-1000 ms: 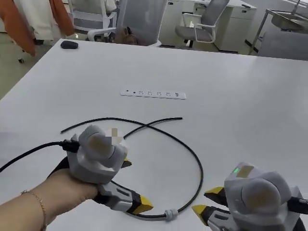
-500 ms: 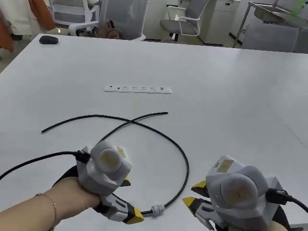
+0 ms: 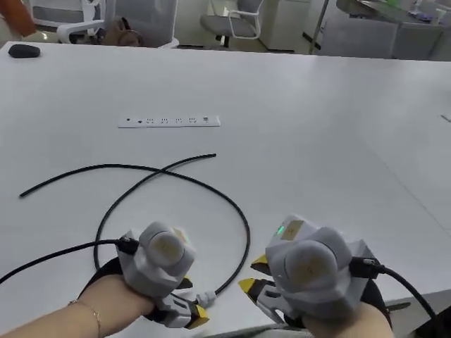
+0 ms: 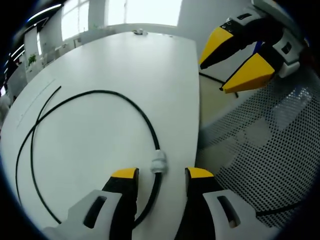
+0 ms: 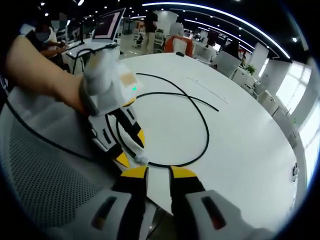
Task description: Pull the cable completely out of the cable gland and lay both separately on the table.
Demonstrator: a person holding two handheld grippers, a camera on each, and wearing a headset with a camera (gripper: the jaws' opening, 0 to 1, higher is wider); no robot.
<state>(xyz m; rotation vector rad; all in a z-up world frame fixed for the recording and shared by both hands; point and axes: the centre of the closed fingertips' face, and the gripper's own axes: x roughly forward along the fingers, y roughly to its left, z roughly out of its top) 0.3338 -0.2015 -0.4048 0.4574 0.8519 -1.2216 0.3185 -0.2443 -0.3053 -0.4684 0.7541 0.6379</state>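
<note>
- Cable looped on worktop, crossing itself at the far side.
- Cable gland on cable's near stretch, just ahead of left gripper.
- Right gripper right of cable gland, apart.
- Power strip behind loop.

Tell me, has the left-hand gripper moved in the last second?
Yes: the left gripper has edged toward the cable gland, its open jaws now flanking the cable.

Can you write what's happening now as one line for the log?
left gripper: open, jaws astride cable by cable gland | right gripper: open, empty | gland not yet off, on table
</note>
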